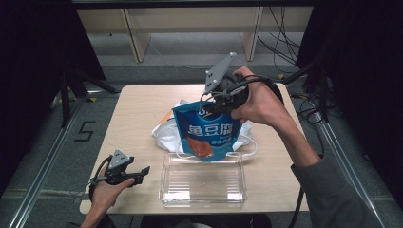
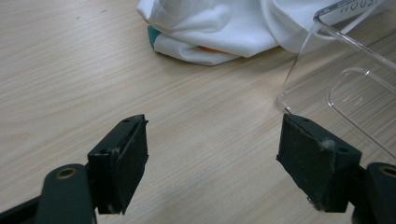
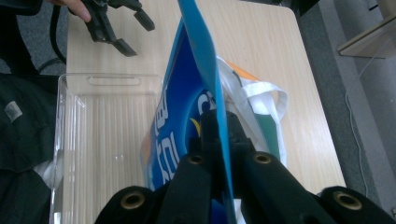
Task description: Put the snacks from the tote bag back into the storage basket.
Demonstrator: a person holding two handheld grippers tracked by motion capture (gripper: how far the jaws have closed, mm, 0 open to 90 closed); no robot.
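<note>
The high view shows the blue snack pouch's [image 1: 207,130] printed face; the right hand-held gripper [image 3: 218,122] pinches its top edge. The left hand-held gripper [image 2: 212,158] gapes wide, empty.

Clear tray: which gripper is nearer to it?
Left. The left gripper hovers open just beside the clear tray, at its left edge. The right gripper is higher up, holding the blue snack bag.

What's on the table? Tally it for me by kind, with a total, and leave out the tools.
Blue printed snack pouch, held up over the table: 1
White cloth tote bag: 1
Clear plastic rectangular tray: 1
Total: 3
</note>
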